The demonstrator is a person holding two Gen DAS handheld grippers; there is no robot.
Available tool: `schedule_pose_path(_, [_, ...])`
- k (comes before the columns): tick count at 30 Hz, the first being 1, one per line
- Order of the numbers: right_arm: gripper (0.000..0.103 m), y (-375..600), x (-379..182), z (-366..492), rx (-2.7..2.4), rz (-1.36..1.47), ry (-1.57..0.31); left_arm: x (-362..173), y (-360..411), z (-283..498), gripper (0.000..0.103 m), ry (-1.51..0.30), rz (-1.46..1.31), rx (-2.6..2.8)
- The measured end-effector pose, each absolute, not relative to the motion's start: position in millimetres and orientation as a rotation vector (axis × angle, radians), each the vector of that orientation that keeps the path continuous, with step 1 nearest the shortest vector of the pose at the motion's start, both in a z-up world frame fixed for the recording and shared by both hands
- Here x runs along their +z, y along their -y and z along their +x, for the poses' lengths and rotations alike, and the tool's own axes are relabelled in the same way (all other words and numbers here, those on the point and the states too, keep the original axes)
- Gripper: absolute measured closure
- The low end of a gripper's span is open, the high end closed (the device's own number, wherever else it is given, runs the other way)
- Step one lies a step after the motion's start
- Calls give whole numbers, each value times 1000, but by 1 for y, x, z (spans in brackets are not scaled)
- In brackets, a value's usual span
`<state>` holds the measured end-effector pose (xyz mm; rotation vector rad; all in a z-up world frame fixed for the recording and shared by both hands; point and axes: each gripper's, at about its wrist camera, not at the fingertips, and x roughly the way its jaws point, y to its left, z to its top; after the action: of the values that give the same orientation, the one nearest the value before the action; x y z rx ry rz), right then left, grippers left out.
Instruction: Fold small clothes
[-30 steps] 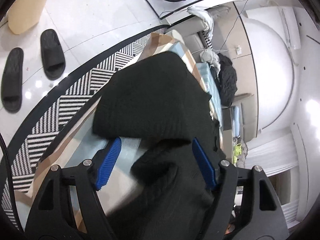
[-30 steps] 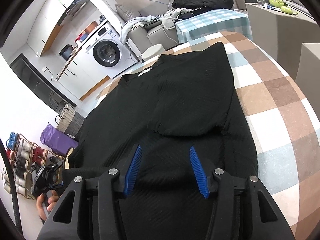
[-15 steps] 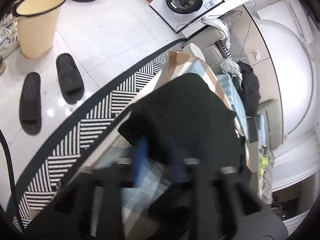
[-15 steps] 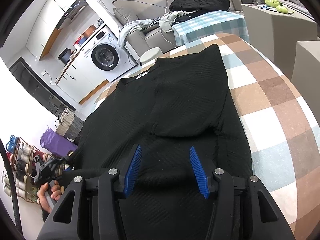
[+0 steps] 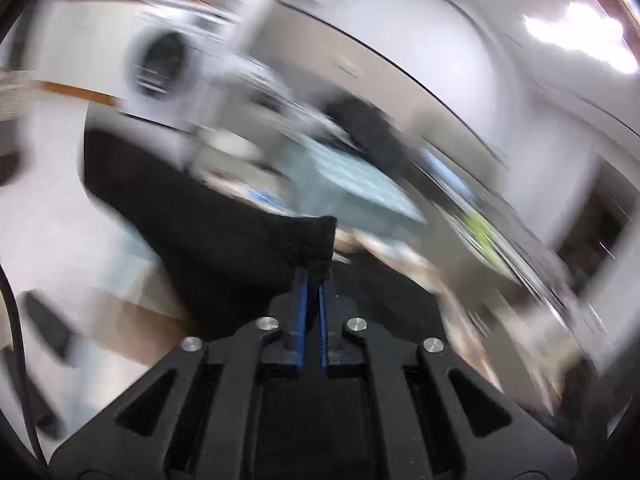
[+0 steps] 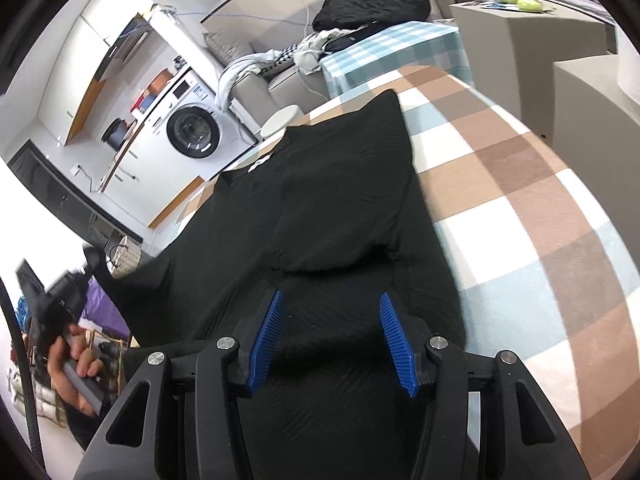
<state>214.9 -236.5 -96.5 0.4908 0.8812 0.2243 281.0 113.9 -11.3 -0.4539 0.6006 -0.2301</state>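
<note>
A black knit sweater point(image 6: 320, 200) lies spread on the checked tablecloth point(image 6: 520, 184), its right sleeve folded across the body. My left gripper point(image 5: 313, 276) is shut on the cuff of the other sleeve point(image 5: 248, 248) and holds it lifted off the table; that view is heavily blurred. In the right wrist view the same gripper point(image 6: 86, 264) shows at the far left in a person's hand point(image 6: 76, 364), with the sleeve stretched up to it. My right gripper point(image 6: 330, 300) stands open low over the sweater's hem, its pads apart and pressing on nothing.
A washing machine point(image 6: 192, 128) stands beyond the table's far edge. A second checked table point(image 6: 392, 48) carries a dark pile of clothes point(image 6: 368, 4). Beige boxes point(image 6: 532, 28) stand at the right. A purple bag point(image 6: 100, 312) sits on the floor at the left.
The left gripper closed on the black sleeve, then swung up and rolled, pulling the sleeve off the table. The right gripper has hardly moved and stays open.
</note>
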Motion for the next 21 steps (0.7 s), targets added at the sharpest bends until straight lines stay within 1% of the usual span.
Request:
schedule_pose_path(1, [51, 240, -94, 213, 217, 494, -875, -17, -96, 288, 95, -656, -430, -283])
schedule_pose_path(2, [51, 242, -93, 212, 210, 494, -871, -25, -84, 292, 82, -706, -413, -305])
schedule_pose_path(3, [51, 244, -92, 210, 205, 494, -867, -32, -78, 293, 63, -734, -411, -302])
schedule_pose_path(5, [50, 249, -92, 208, 202, 500, -865, -43, -80, 289, 51, -747, -430, -290])
schedule_pose_path(10, [50, 256, -94, 204, 194, 510, -866, -68, -111, 267, 50, -780, -491, -177])
schedule_pose_path(14, [49, 256, -96, 203, 210, 501, -875, -78, -132, 230, 50, -765, -448, -78])
schedule_pose_path(16, [48, 255, -97, 200, 219, 490, -883, -81, -139, 207, 50, -757, -417, -24])
schedule_pose_path(19, [43, 256, -97, 195, 234, 448, -898, -85, -150, 172, 43, -746, -350, 36])
schedule_pose_path(21, [43, 257, -97, 189, 243, 404, -918, -81, -153, 151, 27, -743, -301, 71])
